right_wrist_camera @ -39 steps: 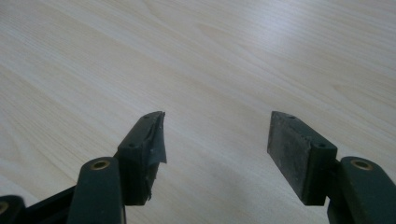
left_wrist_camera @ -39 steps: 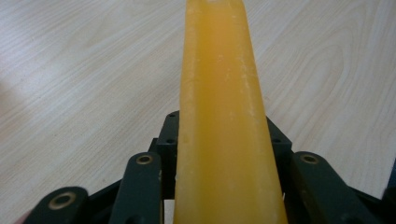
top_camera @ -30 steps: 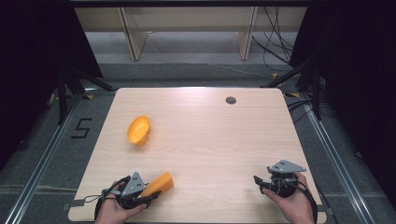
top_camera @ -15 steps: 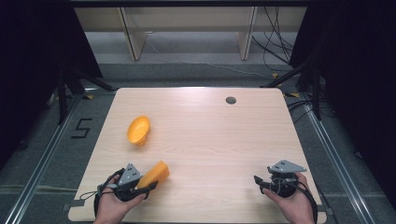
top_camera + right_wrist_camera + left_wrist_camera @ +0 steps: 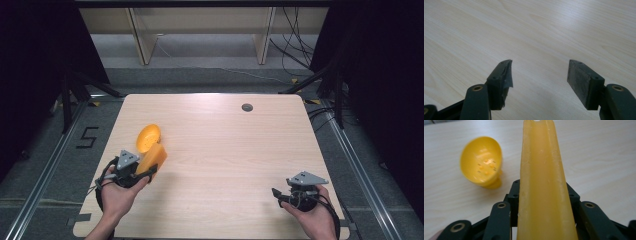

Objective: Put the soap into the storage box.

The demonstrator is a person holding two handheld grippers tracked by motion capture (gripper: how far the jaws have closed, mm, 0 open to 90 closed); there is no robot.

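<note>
**Orange wedge in my left tongs, beside the yellow bowl**

My left tongs (image 5: 146, 171) are clamped on an orange wedge-shaped block (image 5: 152, 158), which sticks out past the jaws toward the far side, lifted off the wooden surface (image 5: 235, 150). In the left gripper view the block (image 5: 544, 185) rises up the middle between the jaws. Just beyond it, at the near left part of the surface, a yellow bowl (image 5: 148, 137) lies tipped on its side, its open mouth (image 5: 481, 161) facing me. My right tongs (image 5: 278, 195) rest low at the near right corner, well apart from both things, jaws standing apart with only bare wood between them (image 5: 539, 75).
</note>
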